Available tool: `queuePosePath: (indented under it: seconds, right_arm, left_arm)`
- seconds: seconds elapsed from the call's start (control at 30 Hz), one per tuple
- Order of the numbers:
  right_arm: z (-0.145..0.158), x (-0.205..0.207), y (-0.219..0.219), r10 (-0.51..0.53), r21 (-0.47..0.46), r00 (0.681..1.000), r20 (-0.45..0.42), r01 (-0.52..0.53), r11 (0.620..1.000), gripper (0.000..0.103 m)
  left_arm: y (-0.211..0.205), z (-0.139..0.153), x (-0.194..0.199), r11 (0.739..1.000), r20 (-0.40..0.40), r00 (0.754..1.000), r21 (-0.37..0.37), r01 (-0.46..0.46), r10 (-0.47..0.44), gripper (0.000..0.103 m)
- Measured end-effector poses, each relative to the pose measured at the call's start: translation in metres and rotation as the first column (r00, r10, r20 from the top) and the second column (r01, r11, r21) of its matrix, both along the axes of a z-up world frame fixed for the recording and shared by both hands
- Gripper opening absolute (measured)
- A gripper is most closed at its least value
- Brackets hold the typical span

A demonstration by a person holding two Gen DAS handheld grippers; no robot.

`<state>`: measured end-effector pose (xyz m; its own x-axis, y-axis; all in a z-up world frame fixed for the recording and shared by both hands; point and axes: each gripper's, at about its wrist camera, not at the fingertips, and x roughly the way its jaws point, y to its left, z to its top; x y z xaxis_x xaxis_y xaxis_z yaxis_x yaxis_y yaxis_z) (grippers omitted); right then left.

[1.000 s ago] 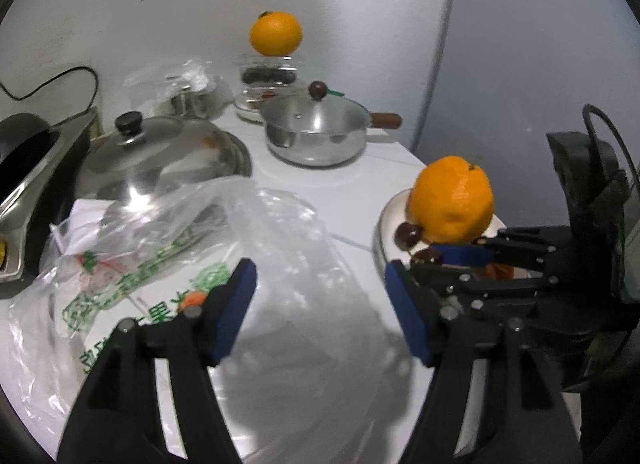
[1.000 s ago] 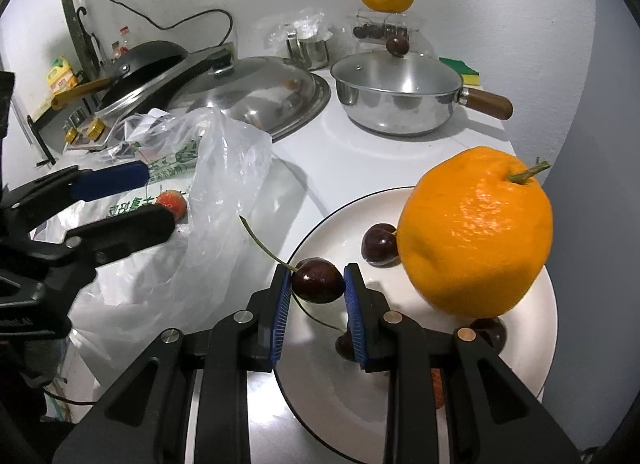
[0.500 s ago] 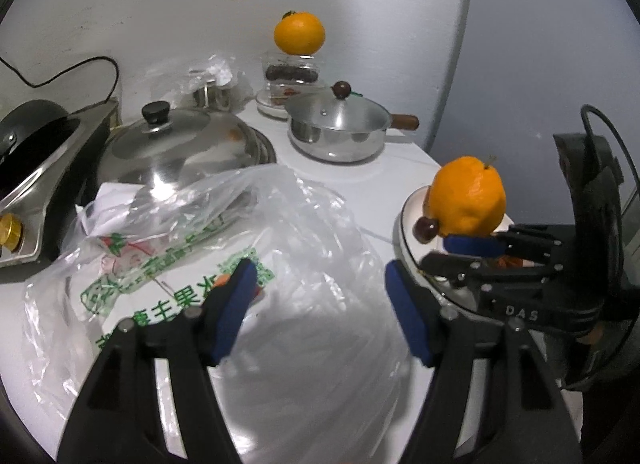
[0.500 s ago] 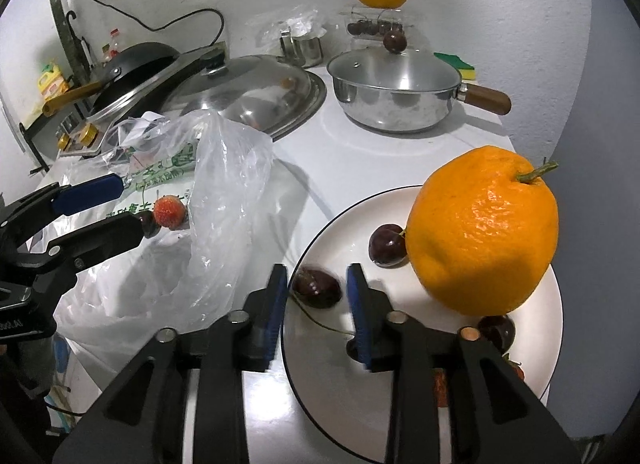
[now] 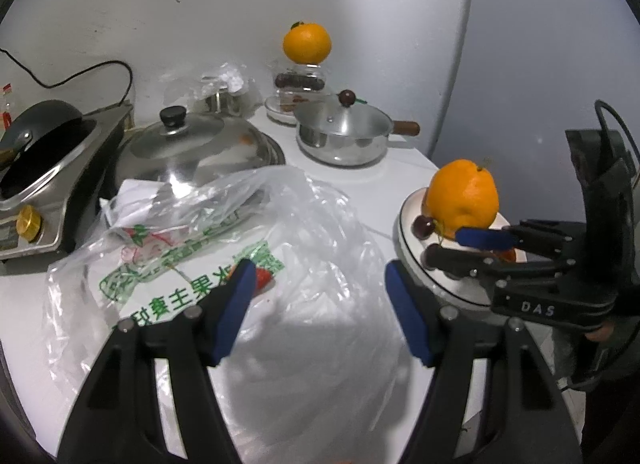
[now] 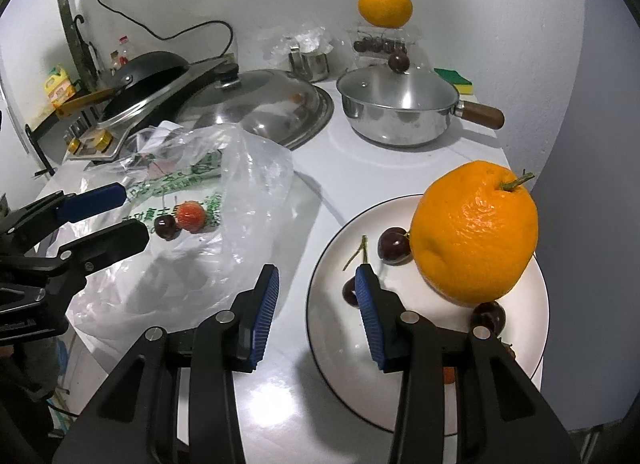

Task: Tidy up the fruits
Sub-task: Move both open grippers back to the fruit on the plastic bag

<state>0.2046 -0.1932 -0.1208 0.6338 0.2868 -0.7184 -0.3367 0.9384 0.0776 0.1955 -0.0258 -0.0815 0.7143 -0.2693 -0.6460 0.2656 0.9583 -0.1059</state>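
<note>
Partly done, judging by the layout: big orange [image 6: 474, 234] and several cherries [image 6: 394, 245] already on the white plate [image 6: 332, 348]; a strawberry [image 6: 191, 217] and one cherry [image 6: 165, 227] left on the plastic bag [image 6: 248, 184] on the bench [image 6: 384, 168]. Right claw [image 6: 317, 290] spread wide, empty, over the plate's left rim. Left claw [image 5: 318, 284] wide too, empty, above the bag. Bagged cherry plain from the right wrist only; hidden from the left, just the strawberry [image 5: 265, 279] peeking past a pad.
</note>
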Motion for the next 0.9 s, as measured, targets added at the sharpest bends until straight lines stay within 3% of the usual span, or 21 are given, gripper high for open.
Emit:
queuePosePath:
  seconds: [0.9]
  right_arm:
    - [0.023, -0.028, 0.051, 0.076, -0.011, 0.996, 0.052, -0.076, 0.997, 0.042]
  left_arm:
    - [0.053, 0.001, -0.036, 0.995, 0.002, 0.996, -0.024, -0.093, 0.093, 0.068]
